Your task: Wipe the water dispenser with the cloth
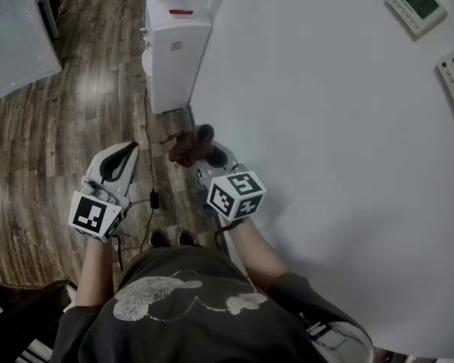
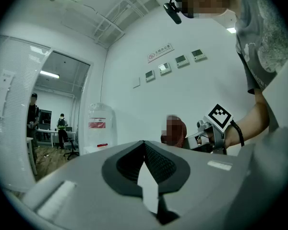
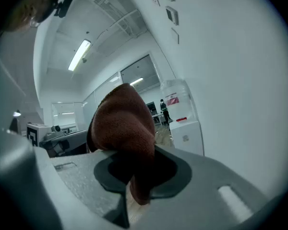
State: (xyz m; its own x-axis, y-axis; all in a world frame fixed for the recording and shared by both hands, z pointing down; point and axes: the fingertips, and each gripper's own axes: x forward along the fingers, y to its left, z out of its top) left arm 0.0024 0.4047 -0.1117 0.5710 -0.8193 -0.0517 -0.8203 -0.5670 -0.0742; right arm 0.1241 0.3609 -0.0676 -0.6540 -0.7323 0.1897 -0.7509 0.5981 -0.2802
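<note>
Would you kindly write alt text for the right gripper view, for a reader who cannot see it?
The right gripper is shut on a crumpled reddish-brown terry cloth that bulges up in front of the camera. Beyond it, a white water dispenser with a clear bottle on top stands against a white wall, untouched by the cloth.

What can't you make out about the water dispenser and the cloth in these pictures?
- Water dispenser: in the head view its top is cut off by the upper edge, and its label is too small to read.
- Cloth: in the right gripper view its lower end is buried between the jaws.
- Cloth, left gripper view: partly under a mosaic patch.
</note>
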